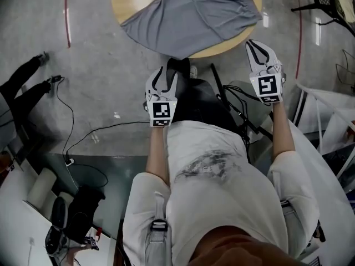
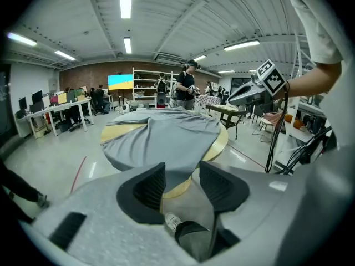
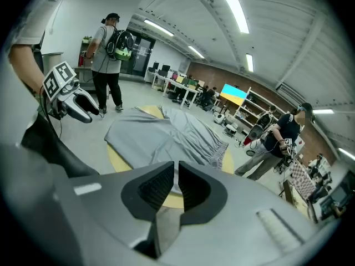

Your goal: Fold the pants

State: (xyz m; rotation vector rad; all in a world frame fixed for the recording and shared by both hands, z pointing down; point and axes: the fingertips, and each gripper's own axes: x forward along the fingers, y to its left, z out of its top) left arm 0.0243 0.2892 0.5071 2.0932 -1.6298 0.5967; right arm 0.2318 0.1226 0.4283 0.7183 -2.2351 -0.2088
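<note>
The grey fabric pants lie spread and rumpled on the round yellow wooden desk, with one edge draped over its near rim. Both tools hover short of them, empty: the left tool has its jaws well apart, the right tool only barely parted. It would be best to open the right wider, then pinch matching corners evenly. One pair of pants, one desk, two tools.

Head view looks steeply down; both gripper views face the shared table.
</note>
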